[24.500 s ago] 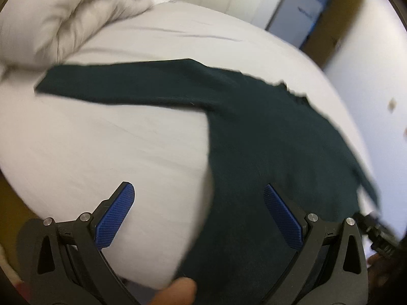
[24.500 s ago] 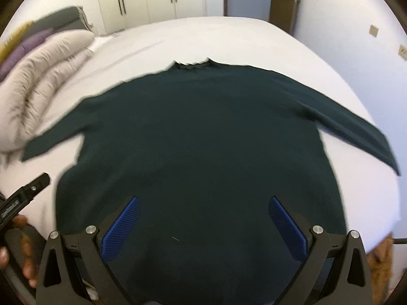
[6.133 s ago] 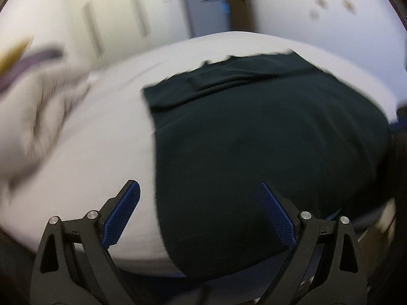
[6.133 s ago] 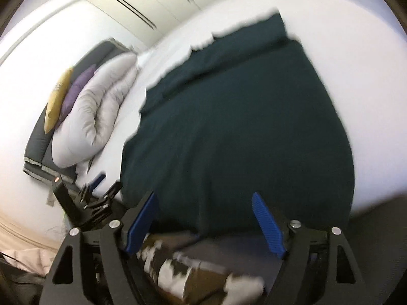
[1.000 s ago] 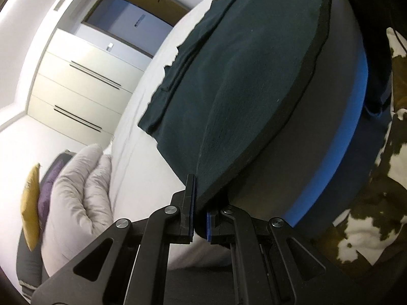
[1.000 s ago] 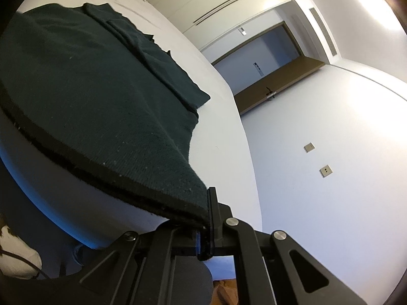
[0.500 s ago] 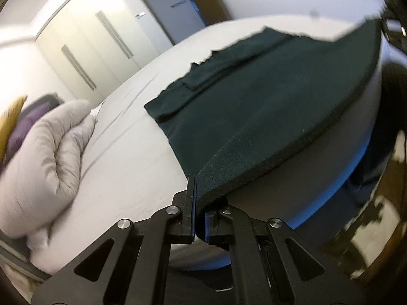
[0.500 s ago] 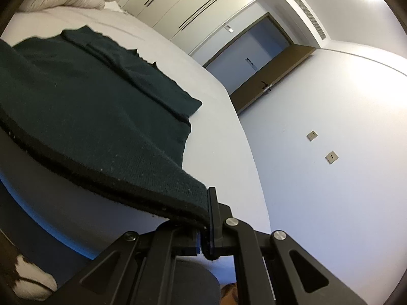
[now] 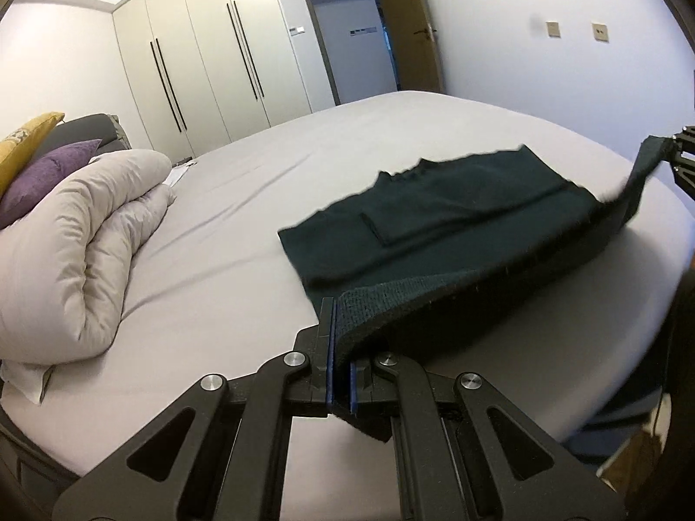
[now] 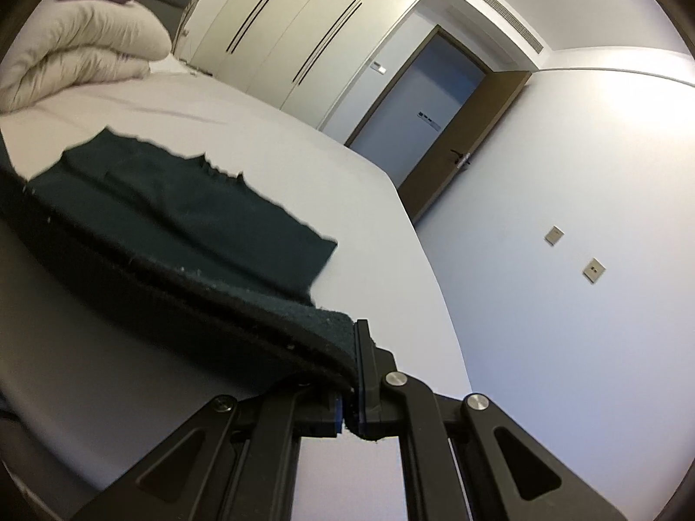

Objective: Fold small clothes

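One bed (image 9: 391, 130) fills most of both views, grey-white sheet, with a rolled duvet (image 9: 78, 252) at far left and purple (image 9: 43, 173) and yellow cushions (image 9: 26, 139) behind it. Far wall has wardrobe doors (image 9: 208, 65) and an open doorway (image 9: 347, 34); wall plates (image 10: 573, 252) sit on the right wall. No containers visible. Your dark green sweater (image 9: 456, 217) lies on the right half of the bed, collar at the far end, sleeves folded in across the body. Its near hem is lifted off the sheet. Your left gripper (image 9: 341, 369) is clamped on the hem's left corner, and your right gripper (image 10: 352, 390) is clamped on the right corner. The hem sags between them.
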{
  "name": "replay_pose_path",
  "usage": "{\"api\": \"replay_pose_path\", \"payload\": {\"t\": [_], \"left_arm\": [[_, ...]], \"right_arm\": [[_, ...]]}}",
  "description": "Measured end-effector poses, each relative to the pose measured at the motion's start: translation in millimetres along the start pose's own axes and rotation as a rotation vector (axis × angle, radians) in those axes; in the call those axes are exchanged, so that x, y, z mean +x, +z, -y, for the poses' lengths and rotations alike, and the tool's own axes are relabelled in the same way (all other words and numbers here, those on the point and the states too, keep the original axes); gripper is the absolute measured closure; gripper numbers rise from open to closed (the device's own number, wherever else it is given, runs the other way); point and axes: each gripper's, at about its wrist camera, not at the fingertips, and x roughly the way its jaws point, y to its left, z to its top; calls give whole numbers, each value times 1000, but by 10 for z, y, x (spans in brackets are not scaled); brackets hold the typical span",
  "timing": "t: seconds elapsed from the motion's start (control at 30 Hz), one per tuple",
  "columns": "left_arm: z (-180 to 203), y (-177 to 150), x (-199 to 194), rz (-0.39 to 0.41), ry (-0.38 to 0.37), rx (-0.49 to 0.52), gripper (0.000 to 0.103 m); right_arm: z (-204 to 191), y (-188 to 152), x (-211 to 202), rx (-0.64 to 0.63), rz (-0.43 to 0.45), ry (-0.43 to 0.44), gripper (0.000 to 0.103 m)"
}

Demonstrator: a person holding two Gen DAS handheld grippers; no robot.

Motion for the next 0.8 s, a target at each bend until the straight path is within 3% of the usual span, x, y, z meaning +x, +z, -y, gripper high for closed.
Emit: {"api": "replay_pose_path", "payload": {"t": [0.23, 0.47, 0.8], "left_arm": [[-250, 645, 781, -62, -22, 13, 100], [-470, 1304, 1911, -153, -74, -3, 100], [-620, 1644, 3488, -315, -97, -40, 99]], "right_arm": [[58, 537, 803, -4, -65, 73, 99], [4, 953, 1775, 17, -197, 168, 99], [-131, 1194, 3199, 110, -432, 299, 99]]}}
